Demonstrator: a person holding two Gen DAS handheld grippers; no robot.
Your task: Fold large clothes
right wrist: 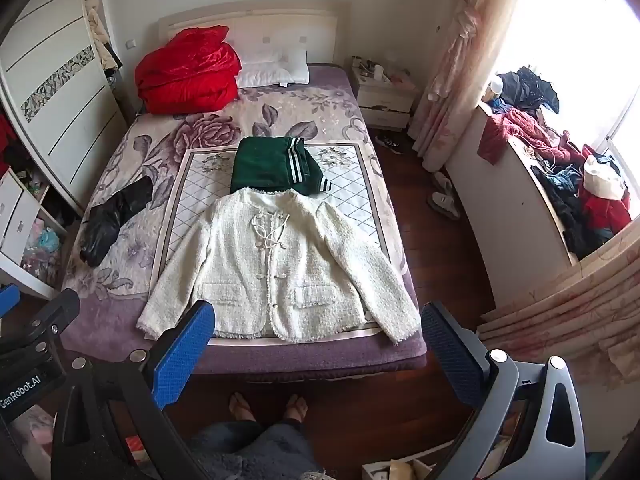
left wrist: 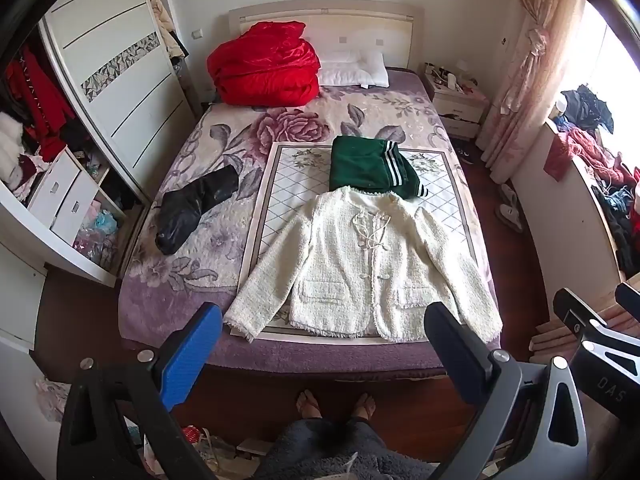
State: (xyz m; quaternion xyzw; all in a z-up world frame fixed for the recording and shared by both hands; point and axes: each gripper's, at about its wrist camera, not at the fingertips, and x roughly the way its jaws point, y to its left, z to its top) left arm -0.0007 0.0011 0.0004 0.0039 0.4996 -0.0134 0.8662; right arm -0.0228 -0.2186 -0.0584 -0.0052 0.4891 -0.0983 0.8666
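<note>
Bedroom, floral purple bed ahead of both my claws, quilted mat laid on it. Item one: cream tweed jacket, spread flat and front-up on the mat, sleeves out, its hem just beyond my left gripper; that claw stands wide with nothing between its fingers. Right gripper likewise wide and empty, the same jacket just past its tips. Item two: folded green garment with white stripes, beyond the jacket and touching its collar. Item three: black garment, crumpled, off to the left of the mat. Item four: red quilt bundled at the far headboard beside a white pillow. Containers: open wardrobe, far left of the left claw, holding red and white clothes, shown fully only in the left view; window ledge heaped with mixed clothing, seen best in the right view. Each view catches the other claw at its edge. Person's feet below.
</note>
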